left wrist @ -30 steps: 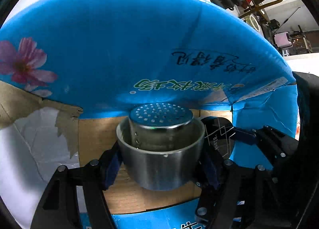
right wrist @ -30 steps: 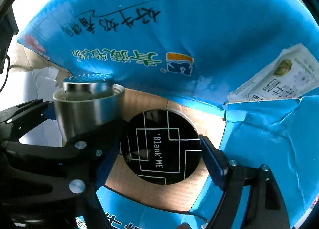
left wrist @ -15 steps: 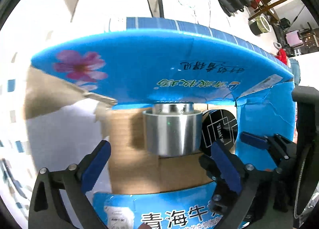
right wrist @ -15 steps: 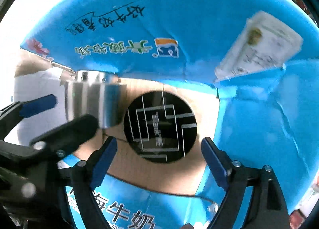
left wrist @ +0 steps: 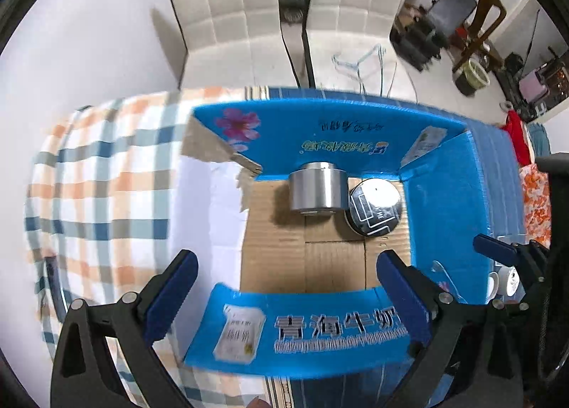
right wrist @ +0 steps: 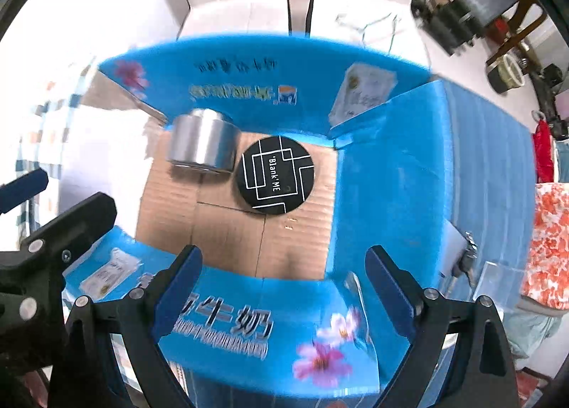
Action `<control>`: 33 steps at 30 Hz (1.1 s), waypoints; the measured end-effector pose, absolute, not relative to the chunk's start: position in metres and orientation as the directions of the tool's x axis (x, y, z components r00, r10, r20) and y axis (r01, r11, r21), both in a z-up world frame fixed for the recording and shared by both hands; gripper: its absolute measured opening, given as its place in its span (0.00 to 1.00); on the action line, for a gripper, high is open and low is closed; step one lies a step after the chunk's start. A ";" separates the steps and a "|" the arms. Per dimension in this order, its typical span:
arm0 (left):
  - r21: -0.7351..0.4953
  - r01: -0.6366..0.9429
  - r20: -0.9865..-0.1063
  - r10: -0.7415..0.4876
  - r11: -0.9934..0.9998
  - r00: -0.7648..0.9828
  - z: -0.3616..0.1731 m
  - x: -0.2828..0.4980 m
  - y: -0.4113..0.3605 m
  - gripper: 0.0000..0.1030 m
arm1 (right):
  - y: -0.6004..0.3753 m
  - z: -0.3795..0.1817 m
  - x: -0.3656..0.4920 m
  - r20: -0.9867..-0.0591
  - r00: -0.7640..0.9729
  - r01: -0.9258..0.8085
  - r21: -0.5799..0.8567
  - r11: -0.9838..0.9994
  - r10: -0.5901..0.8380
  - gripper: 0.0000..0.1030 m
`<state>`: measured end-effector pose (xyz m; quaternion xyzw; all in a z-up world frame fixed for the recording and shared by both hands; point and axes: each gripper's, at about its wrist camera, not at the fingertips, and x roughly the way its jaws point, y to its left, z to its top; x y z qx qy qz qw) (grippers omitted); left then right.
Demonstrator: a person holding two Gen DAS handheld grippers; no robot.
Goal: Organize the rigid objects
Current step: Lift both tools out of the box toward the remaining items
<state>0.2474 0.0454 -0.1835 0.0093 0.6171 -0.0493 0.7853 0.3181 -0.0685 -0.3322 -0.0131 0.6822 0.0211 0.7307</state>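
Note:
A steel cup (left wrist: 317,191) with a strainer insert stands on the cardboard floor of an open blue box (left wrist: 448,194), against its far wall. A black round tin (left wrist: 376,207) marked "Blank ME" sits right beside it. The right wrist view shows the cup (right wrist: 202,145), the tin (right wrist: 277,175) and the box (right wrist: 384,173) too. My left gripper (left wrist: 284,296) is open and empty, raised above the box's near flap. My right gripper (right wrist: 284,287) is open and empty, also above the near flap, to the right of the left one (right wrist: 25,187).
The box lies on a checked cloth (left wrist: 99,194). Two white padded chairs (left wrist: 227,13) stand behind the table. A white mug (left wrist: 506,282) and a clear container (right wrist: 498,283) sit right of the box. Clutter fills the far right floor.
My left gripper let go of the steel cup, my right gripper let go of the black tin. Both opened, rose and drew back out of the box.

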 end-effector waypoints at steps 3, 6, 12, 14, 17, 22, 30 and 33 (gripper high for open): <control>-0.037 0.059 -0.956 -0.052 0.998 0.289 -0.158 0.230 0.049 1.00 | -0.085 -0.297 0.305 -0.992 0.126 -0.042 0.016 0.999 0.021 0.92; -0.036 0.038 -0.943 -0.047 0.999 0.330 -0.137 0.216 0.049 1.00 | -0.094 -0.256 0.289 -0.984 0.179 -0.043 0.008 0.999 0.015 0.92; 0.009 0.039 -0.909 -0.009 0.999 0.417 -0.092 0.184 0.043 1.00 | -0.111 -0.187 0.254 -0.960 0.280 -0.037 0.004 0.999 0.014 0.92; 0.018 0.044 -0.902 -0.002 0.999 0.432 -0.083 0.177 0.042 1.00 | -0.115 -0.167 0.240 -0.951 0.308 -0.033 0.006 0.999 0.016 0.92; 0.014 0.040 -0.887 -0.006 0.999 0.462 -0.068 0.165 0.040 1.00 | -0.121 -0.143 0.226 -0.940 0.340 -0.019 0.017 1.000 0.023 0.92; 0.011 0.049 -0.876 -0.014 0.999 0.482 -0.052 0.147 0.037 1.00 | -0.135 -0.110 0.201 -0.923 0.384 -0.006 0.039 0.999 0.038 0.92; -0.029 0.129 -0.876 -0.087 0.991 0.475 -0.057 0.141 -0.006 1.00 | -0.185 -0.097 0.165 -0.905 0.424 0.098 0.073 0.993 0.025 0.92; -0.051 0.203 -0.889 -0.138 0.978 0.437 -0.071 0.152 -0.049 1.00 | -0.231 -0.109 0.154 -0.916 0.401 0.201 0.085 0.976 -0.003 0.92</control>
